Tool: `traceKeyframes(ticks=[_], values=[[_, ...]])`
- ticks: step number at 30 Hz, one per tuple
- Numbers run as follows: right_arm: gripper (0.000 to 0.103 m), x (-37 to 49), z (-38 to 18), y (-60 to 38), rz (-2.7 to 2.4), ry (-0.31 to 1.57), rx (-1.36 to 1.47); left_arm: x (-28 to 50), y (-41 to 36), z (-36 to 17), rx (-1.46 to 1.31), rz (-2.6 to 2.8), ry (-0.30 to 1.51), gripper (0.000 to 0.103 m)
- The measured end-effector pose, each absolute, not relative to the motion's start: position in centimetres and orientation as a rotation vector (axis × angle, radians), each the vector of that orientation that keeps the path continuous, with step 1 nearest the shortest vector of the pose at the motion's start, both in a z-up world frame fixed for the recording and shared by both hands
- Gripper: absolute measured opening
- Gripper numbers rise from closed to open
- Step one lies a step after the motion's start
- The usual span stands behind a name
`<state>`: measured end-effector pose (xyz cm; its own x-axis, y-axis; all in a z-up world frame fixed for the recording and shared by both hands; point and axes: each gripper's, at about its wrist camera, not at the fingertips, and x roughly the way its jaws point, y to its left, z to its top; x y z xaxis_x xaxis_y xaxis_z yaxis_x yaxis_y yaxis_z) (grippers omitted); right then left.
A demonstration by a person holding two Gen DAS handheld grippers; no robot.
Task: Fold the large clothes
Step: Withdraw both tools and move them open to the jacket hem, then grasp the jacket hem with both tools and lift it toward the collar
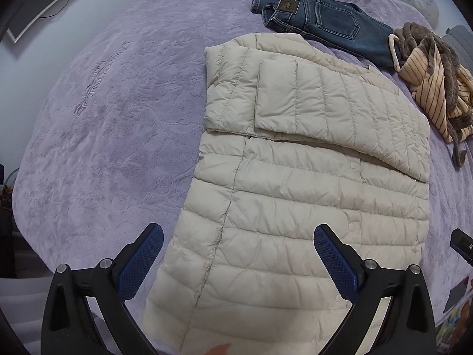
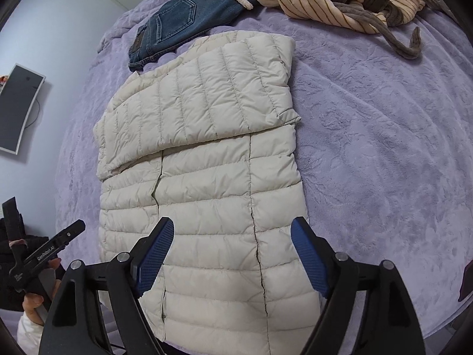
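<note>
A cream quilted puffer jacket (image 1: 295, 192) lies flat on the purple bedspread (image 1: 112, 124), both sleeves folded across its chest. In the right wrist view the same jacket (image 2: 207, 183) shows a sleeve laid over the upper half. My left gripper (image 1: 238, 233) hovers open above the jacket's lower hem, nothing between its blue pads. My right gripper (image 2: 232, 226) also stands open over the hem, holding nothing. The left gripper's handle (image 2: 44, 254) appears at the left edge of the right wrist view, held by a hand.
Folded blue jeans (image 1: 325, 20) lie beyond the jacket's collar. A striped cream and brown fleece garment (image 1: 434, 88) is bunched at the far right. A dark monitor (image 2: 17, 106) stands against the wall on the left. Bare bedspread (image 2: 384, 148) stretches right of the jacket.
</note>
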<state>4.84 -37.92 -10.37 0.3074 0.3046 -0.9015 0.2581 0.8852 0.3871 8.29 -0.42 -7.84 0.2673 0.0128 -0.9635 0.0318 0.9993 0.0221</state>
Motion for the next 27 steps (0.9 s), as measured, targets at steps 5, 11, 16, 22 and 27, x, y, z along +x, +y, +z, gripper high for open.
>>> traceKeyframes(ticks=[5, 11, 16, 22, 27], values=[[0.084, 3.5, -9.6, -37.3, 0.056, 1.256, 0.541, 6.9, 0.5, -8.3, 0.023, -0.052, 1.340, 0.102], [0.085, 1.4, -10.3, -36.3, 0.057, 1.253, 0.603, 5.4, 2.4, -8.8, 0.001, -0.089, 1.335, 0.102], [0.085, -0.9, -12.3, -35.6, 0.064, 1.312, 0.738, 4.5, 5.7, -11.4, -0.059, -0.114, 1.398, 0.102], [0.085, -6.1, -14.5, -36.3, 0.007, 1.268, 0.977, 2.0, 11.5, -14.0, -0.286, -0.103, 1.465, 0.102], [0.085, -10.3, -15.6, -36.7, -0.010, 1.212, 1.145, -1.1, 15.5, -15.4, -0.518, -0.102, 1.494, 0.102]])
